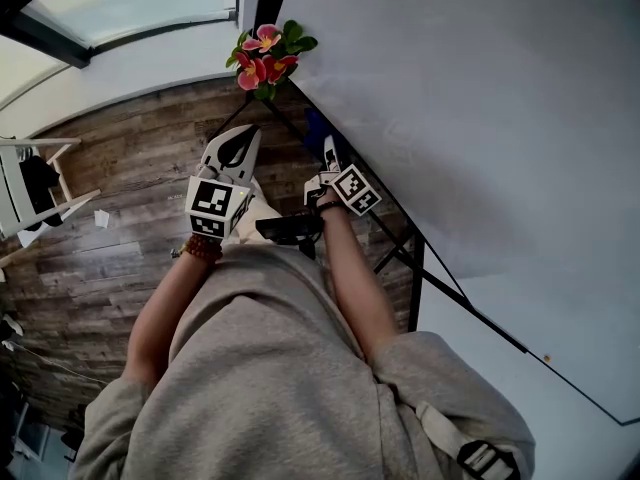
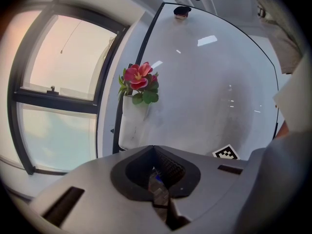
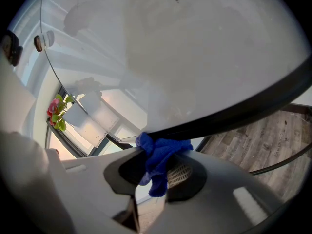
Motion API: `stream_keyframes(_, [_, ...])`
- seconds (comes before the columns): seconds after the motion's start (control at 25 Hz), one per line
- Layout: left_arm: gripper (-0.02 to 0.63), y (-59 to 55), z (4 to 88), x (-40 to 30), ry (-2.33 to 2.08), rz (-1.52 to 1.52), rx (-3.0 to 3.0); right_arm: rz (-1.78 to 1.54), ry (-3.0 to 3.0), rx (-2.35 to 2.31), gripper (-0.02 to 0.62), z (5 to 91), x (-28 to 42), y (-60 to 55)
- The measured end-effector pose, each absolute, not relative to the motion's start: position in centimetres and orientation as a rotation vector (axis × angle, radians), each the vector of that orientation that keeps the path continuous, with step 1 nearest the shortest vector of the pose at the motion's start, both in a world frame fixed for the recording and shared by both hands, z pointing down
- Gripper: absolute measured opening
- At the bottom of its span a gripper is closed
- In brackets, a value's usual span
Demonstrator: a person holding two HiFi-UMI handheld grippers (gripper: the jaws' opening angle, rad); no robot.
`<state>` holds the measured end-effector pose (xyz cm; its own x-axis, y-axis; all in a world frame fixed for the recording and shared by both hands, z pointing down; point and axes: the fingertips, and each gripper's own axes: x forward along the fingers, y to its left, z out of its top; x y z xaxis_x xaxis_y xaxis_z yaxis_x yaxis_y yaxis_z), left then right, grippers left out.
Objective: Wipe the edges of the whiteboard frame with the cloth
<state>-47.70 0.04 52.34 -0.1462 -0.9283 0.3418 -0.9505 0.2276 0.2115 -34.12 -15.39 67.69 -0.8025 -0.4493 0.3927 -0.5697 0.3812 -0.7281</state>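
The whiteboard (image 1: 470, 98) leans across the right of the head view, its black frame (image 1: 480, 306) running diagonally. My right gripper (image 1: 326, 153) is shut on a blue cloth (image 1: 316, 128), which is pressed against that frame edge. In the right gripper view the cloth (image 3: 161, 155) bunches between the jaws right under the black frame (image 3: 234, 113). My left gripper (image 1: 243, 140) hovers left of the board over the floor, shut with nothing visibly in it. In its own view the left gripper (image 2: 152, 150) points at the whiteboard (image 2: 209, 91).
A white pot with pink flowers (image 1: 265, 56) hangs at the board's upper corner, and the flowers (image 2: 139, 79) also show ahead of the left gripper. The board's black stand legs (image 1: 415, 278) reach down to the wooden floor (image 1: 110, 258). A white rack (image 1: 30, 193) stands far left, below windows (image 1: 120, 3).
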Motion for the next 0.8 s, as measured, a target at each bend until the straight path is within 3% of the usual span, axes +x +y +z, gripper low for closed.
stream_keyframes(0.8, [0.009,1.7,52.7,-51.0,-2.155,0.099,1.635,1.443,-2.517,0.829,0.1,67.7,-38.7,-15.0])
